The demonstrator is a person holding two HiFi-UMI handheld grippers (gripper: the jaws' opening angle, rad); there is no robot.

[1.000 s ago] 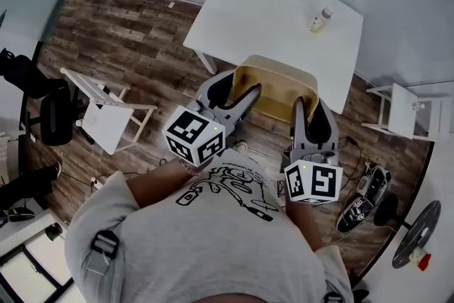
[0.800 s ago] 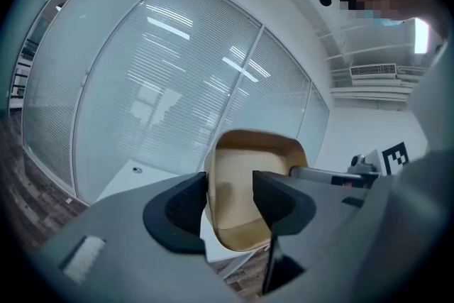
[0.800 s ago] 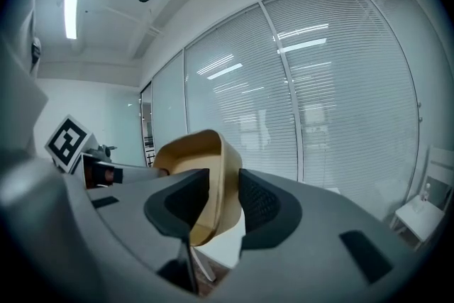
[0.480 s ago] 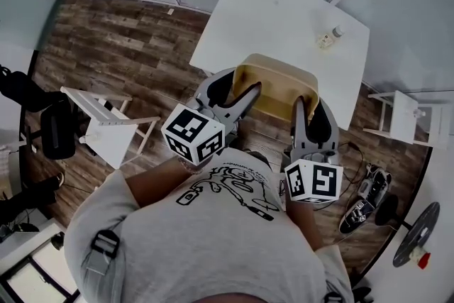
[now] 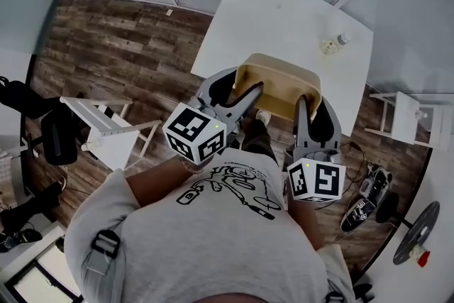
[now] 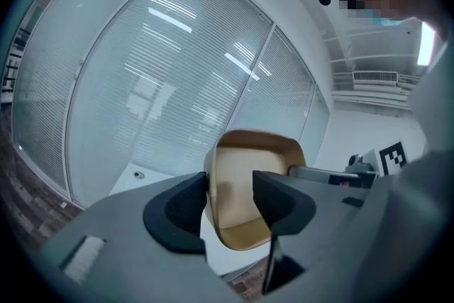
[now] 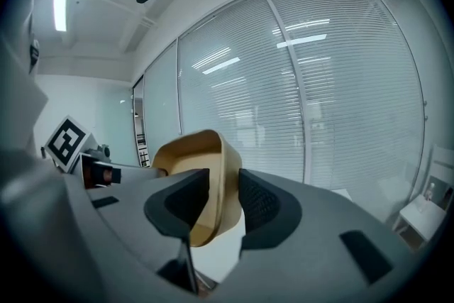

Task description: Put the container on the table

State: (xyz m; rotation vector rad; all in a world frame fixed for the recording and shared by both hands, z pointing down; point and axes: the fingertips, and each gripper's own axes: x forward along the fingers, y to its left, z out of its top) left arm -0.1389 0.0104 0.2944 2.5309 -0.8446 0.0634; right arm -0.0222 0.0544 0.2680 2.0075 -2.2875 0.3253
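Small pale bottle (image 5: 332, 44) stands near the far right edge of the white table (image 5: 284, 18), well apart from the load. White folding stool (image 5: 106, 130) and black office chair (image 5: 53, 131) sit on the wood floor (image 5: 128, 46) to the left, shoes (image 5: 365, 199) to the right. The person's torso hides the forearms. Tan plastic tub-shaped container (image 5: 277, 81) hangs over the table's near edge, contact with the top unclear. Left hand-held gripper (image 5: 250, 92) is clamped on its left wall, right hand-held gripper (image 5: 301, 104) on its right wall. Inside, only tan wall shows.
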